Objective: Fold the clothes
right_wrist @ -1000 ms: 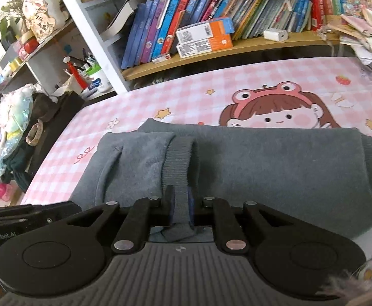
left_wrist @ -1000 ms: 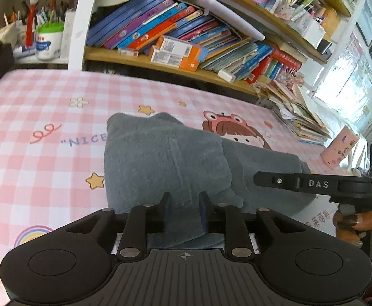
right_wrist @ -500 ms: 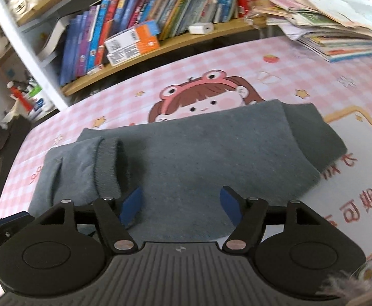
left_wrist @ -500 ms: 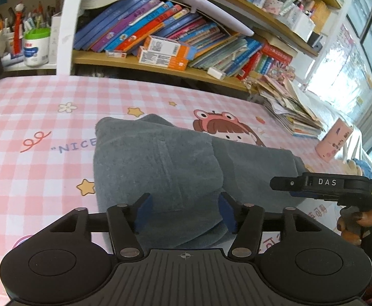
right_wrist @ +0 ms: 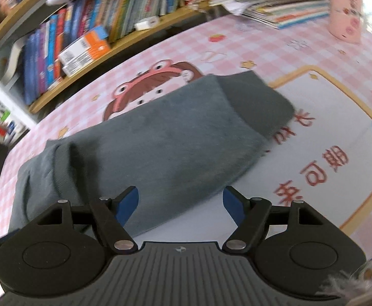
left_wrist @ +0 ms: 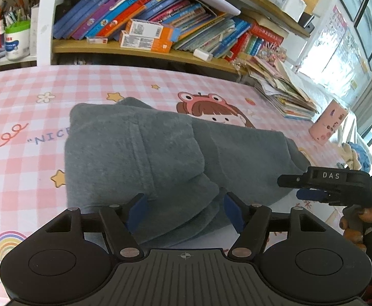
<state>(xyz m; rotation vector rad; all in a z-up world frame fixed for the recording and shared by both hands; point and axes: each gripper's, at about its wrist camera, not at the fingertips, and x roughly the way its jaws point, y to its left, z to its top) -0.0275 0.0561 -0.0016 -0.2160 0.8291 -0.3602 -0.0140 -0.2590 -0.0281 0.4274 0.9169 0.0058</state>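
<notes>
A grey sweatshirt (left_wrist: 145,158) lies folded in a long bundle on the pink checked tablecloth (left_wrist: 20,107), with a sleeve laid over its left part. My left gripper (left_wrist: 184,210) is open, its blue pads just above the garment's near edge, holding nothing. The sweatshirt also fills the middle of the right wrist view (right_wrist: 160,137). My right gripper (right_wrist: 181,202) is open and empty over the garment's near edge. The right gripper also shows side-on in the left wrist view (left_wrist: 313,187), near the bundle's right end.
A wooden bookshelf (left_wrist: 145,51) full of books runs along the table's far edge. A stack of booklets (left_wrist: 285,97) and a pink cup (left_wrist: 330,122) stand at the right. A white pen tub (left_wrist: 17,40) stands far left.
Both grippers were shut on folds of the sweatshirt, then opened and let go. The right gripper has swung right along the garment; the left has drawn back slightly.
</notes>
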